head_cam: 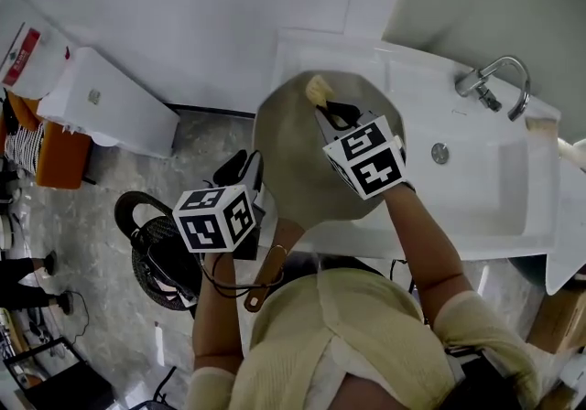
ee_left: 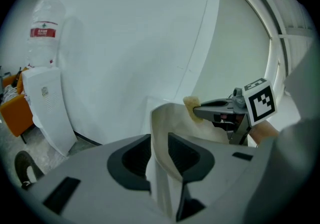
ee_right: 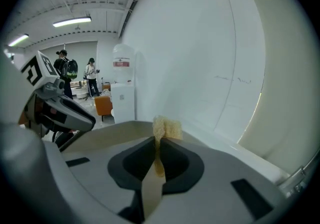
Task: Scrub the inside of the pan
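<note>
Both tongs are closed on something. Left gripper (head_cam: 251, 167) (ee_left: 160, 144) has its jaws pinched on the near-left rim of the pan (head_cam: 298, 156) (ee_left: 165, 117), the thin cream wall running up between them. Right gripper (head_cam: 324, 108) (ee_right: 159, 149) reaches in from the right over the pan's bowl, jaws clamped on a yellow sponge (head_cam: 317, 88) (ee_right: 167, 128). The sponge sits at the pan's far rim, touching it, across the bowl from the left gripper. The pan is held tilted over the left end of the white sink (head_cam: 499, 193), its wooden handle (head_cam: 268, 271) pointing near, toward the person. A faucet (head_cam: 494, 83) stands at the sink's far right.
</note>
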Available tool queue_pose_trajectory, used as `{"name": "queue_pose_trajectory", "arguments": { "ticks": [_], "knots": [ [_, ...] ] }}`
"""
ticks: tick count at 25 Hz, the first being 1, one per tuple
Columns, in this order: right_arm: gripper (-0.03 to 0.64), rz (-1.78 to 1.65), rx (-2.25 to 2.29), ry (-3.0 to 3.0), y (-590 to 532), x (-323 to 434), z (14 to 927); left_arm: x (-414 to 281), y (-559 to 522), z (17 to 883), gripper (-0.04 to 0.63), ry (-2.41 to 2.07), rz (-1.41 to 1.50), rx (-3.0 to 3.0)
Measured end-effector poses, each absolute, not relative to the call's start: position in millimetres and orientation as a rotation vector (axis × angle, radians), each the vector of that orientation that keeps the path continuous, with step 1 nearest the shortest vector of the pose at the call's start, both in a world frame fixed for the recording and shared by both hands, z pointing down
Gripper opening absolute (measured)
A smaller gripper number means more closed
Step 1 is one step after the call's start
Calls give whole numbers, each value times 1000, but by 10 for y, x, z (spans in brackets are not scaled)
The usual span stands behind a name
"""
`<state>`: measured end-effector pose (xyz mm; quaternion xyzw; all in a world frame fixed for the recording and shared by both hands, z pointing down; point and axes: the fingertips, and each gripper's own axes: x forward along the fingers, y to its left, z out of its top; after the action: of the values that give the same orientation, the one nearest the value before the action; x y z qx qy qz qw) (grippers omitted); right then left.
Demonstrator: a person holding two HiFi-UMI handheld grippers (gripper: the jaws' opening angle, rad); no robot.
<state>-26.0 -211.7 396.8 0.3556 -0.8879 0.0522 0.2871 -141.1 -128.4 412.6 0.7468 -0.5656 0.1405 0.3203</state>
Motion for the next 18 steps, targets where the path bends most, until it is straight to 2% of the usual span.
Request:
{"name": "queue_pose_trajectory", "arguments": {
  "ticks": [18],
  "knots": [
    [46, 189, 996, -2210, -2529, -311, 4467, -1347, -1597, 4346, 144, -1399, 432, 1966]
  ]
}}
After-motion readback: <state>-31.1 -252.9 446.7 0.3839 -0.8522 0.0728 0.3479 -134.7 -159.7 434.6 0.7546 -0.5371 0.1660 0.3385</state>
